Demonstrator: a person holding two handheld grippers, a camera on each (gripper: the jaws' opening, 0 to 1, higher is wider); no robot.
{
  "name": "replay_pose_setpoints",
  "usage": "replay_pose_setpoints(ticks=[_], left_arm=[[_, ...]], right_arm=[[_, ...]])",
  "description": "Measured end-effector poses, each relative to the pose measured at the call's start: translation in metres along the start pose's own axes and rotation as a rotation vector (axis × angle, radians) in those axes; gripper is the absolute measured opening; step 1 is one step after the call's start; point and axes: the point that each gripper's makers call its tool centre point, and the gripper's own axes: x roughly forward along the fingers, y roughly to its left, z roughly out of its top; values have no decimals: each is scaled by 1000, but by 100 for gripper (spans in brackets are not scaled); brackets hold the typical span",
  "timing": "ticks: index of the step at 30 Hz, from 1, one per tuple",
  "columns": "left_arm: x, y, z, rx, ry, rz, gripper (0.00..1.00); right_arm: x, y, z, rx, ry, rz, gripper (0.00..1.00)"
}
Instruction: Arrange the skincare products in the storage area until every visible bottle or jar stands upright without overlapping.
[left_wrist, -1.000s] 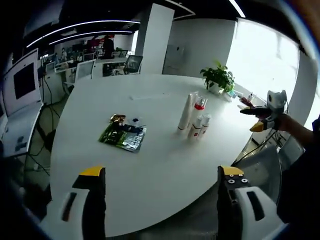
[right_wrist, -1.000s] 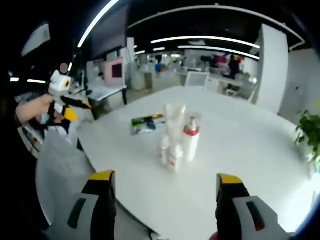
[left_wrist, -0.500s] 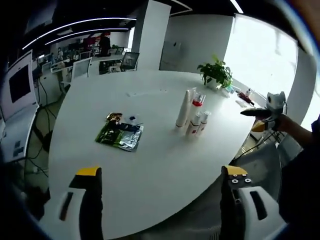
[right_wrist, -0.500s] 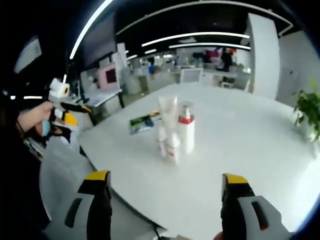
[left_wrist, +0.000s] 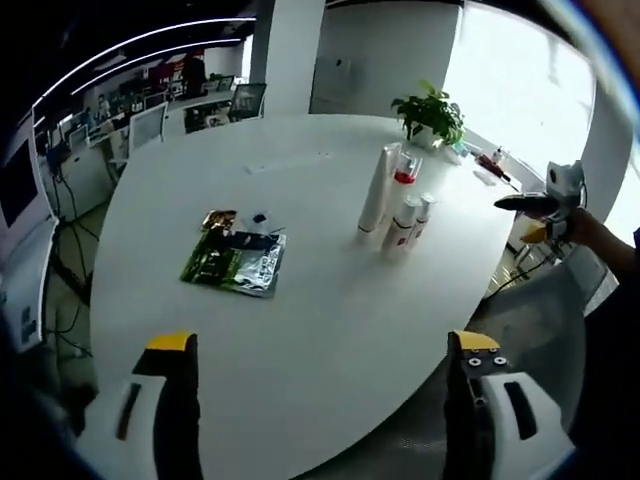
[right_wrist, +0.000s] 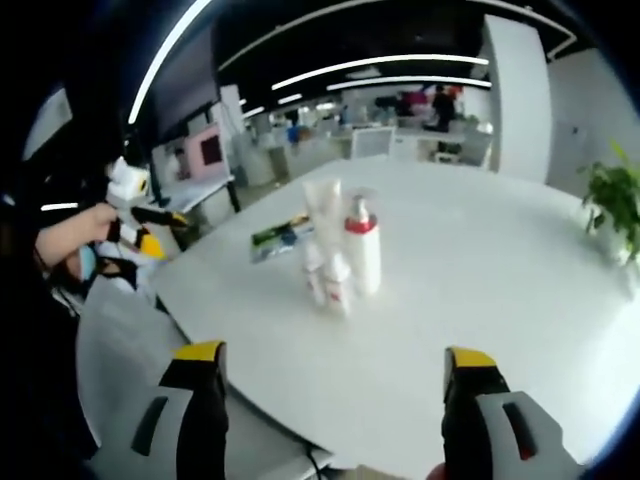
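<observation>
A: Left gripper view is showing the left claw (left_wrist: 318, 350) with jaws wide apart, gripping nothing, hovering off the near edge of the big white oval surface (left_wrist: 300, 300).

B: Products?

A: Standing in a tight cluster right of centre: a tall white tube (left_wrist: 374, 195), a white pump bottle with a red collar (left_wrist: 401, 183), and two small white bottles with red labels (left_wrist: 411, 222) in front. All are looking upright. They are touching or nearly touching; I cannot tell which.

B: Right gripper view?

A: Right claw (right_wrist: 328, 355) is also spread open and empty, facing the same cluster (right_wrist: 337, 250) from the opposite side, well apart from it. The left claw (right_wrist: 145, 230) is showing at that view's left edge, held in a hand (right_wrist: 80, 225); the right claw (left_wrist: 540, 205) is showing at the right edge of the left gripper view.

B: Anything else?

A: Flat green and silver foil sachets (left_wrist: 233, 262) are lying left of the cluster, well apart from it. A potted green plant (left_wrist: 432, 110) is sitting at the far edge.

B: Step?

A: Looks like approach or check: nothing is being gripped, both claws are off the surface. Next move likely calls for reaching in toward the cluster and spacing the bottles without tipping the tall tube, if they are in fact overlapping.
</observation>
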Motion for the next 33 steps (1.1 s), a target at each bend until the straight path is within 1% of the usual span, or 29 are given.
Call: replay_pose_setpoints(ticks=[5,11,14,15,18,21,29,33], left_arm=[[15,8,5,32,24,-1,98],[39,33,18,40,40,30,95],[49,38,22,55,49,28,92],[56,41,23,75,63,25,91],[68,45,22,132,95,26,89],[80,47,22,164,107,23,85],[106,57,17,212,135,36,74],[120,66,18,236,143,56,67]], right_arm=[[2,-5,0,17,1,-17,88],[6,-5,-8,39,16,-31,88],[7,-7,-14,43,28,-41,88],[6,-7,-15,52,31,-46,88],[6,-9,-20,71,35,-55,88],[6,-11,-24,86,40,-65,88],[7,-14,-30,122,40,-86,87],[7,-17,-32,134,43,-96,87]])
